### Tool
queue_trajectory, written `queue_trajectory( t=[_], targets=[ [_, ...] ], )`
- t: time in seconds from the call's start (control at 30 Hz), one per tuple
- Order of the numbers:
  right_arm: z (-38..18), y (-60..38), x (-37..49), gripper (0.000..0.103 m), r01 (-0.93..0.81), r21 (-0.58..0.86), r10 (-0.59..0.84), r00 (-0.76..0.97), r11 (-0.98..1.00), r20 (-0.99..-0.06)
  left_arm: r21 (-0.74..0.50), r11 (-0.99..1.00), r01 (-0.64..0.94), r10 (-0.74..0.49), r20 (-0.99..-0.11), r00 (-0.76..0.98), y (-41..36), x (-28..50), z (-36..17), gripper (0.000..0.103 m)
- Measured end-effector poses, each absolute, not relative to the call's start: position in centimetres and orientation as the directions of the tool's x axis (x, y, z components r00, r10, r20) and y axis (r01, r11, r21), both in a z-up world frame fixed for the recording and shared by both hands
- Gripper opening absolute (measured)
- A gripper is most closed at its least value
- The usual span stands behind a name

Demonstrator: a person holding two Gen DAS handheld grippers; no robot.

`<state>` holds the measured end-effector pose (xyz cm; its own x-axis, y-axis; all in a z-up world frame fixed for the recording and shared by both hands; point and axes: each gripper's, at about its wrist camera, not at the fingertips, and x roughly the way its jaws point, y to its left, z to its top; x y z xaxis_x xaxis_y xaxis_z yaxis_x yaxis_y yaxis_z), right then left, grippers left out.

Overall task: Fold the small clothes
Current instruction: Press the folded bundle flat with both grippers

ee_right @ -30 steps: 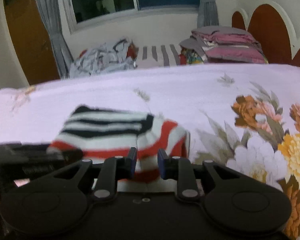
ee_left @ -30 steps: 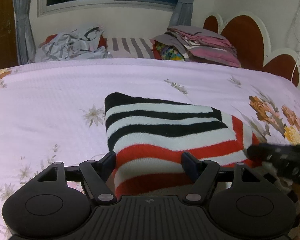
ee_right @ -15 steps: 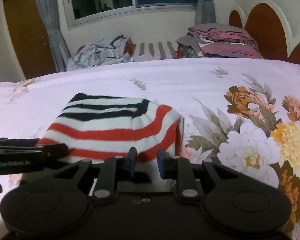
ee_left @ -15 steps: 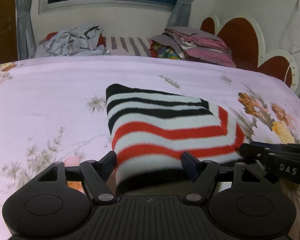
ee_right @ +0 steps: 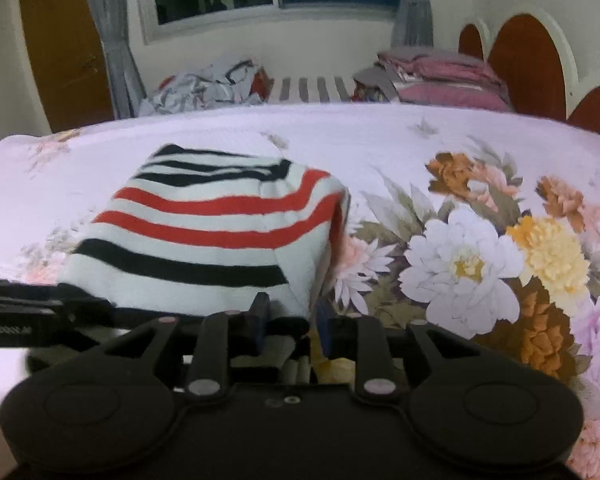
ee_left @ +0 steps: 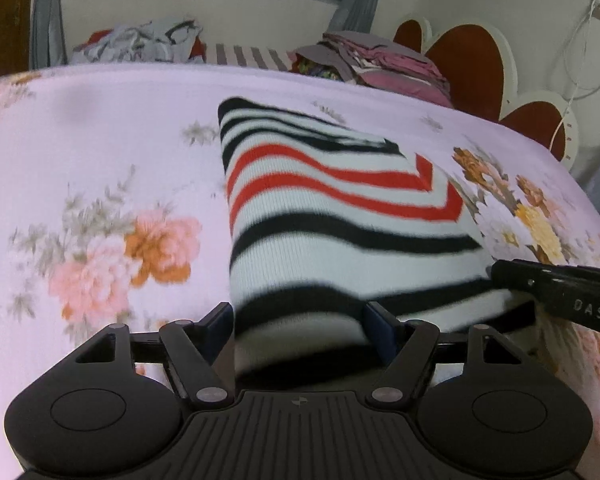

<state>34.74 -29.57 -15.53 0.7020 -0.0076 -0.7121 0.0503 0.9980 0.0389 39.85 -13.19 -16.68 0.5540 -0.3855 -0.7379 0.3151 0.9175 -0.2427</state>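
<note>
A knitted sweater (ee_left: 340, 208) with black, red and white stripes lies folded on the pink floral bedspread (ee_left: 100, 140). My left gripper (ee_left: 298, 316) holds its near edge, with the jaws wide and a thick bunch of knit filling the gap between them. My right gripper (ee_right: 292, 308) is shut narrowly on the near right corner of the sweater (ee_right: 204, 232). The gripped near flap is lifted and stretched toward me. One of the right gripper's fingers (ee_left: 556, 292) shows at the right of the left wrist view. The sweater's underside is hidden.
A stack of folded pink and grey clothes (ee_left: 380, 64) and a crumpled grey heap (ee_left: 140, 40) lie at the far side of the bed by a striped pillow (ee_left: 252, 56). A scalloped brown headboard (ee_left: 468, 60) rises at the right. Bare bedspread (ee_right: 460, 152) lies around the sweater.
Both grippers have drawn back toward me with the sweater's near edge in them. The top layer has stretched out, so more black stripes show below the red ones.
</note>
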Motion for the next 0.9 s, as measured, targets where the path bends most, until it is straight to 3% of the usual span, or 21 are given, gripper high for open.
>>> queue_trajectory(
  t=[0.07, 0.23, 0.37, 0.7, 0.77, 0.83, 0.9],
  targets=[
    [-16.5, -29.8, 33.9, 0.023, 0.05, 0.016, -0.022, 0.68, 0.999, -0.733, -0.246, 0.915, 0.319, -0.389, -0.746, 0.54, -13.1, 39.4, -17.5, 0.071],
    [-17.2, -31.1, 33.3, 0.032, 0.116, 0.078, -0.019, 0.664, 0.99, -0.748, -0.274, 0.909, 0.315, -0.407, -0.748, 0.524, -12.7, 38.9, -18.1, 0.071],
    [-17.5, -30.7, 32.3, 0.029, 0.147, 0.03, -0.074, 0.65, 0.989, -0.756, -0.288, 0.901, 0.326, -0.424, -0.745, 0.514, -12.2, 38.4, -18.4, 0.071],
    [-16.9, -30.4, 31.6, 0.035, 0.254, 0.019, -0.146, 0.615, 0.967, -0.775, -0.273, 0.882, 0.384, -0.447, -0.744, 0.497, -11.5, 39.1, -16.2, 0.071],
    [-16.1, -30.1, 31.5, 0.038, 0.266, 0.025, -0.152, 0.621, 0.964, -0.769, -0.282, 0.877, 0.389, -0.457, -0.741, 0.492, -11.2, 39.5, -15.7, 0.071],
    [-15.4, -30.2, 31.5, 0.053, 0.273, 0.045, -0.145, 0.634, 0.961, -0.76, -0.282, 0.877, 0.388, -0.457, -0.737, 0.498, -10.9, 39.9, -15.3, 0.071],
    [-14.5, -30.1, 31.8, 0.054, 0.269, 0.05, -0.142, 0.648, 0.962, -0.749, -0.287, 0.876, 0.386, -0.461, -0.731, 0.503, -10.8, 40.5, -14.8, 0.071]
  ],
)
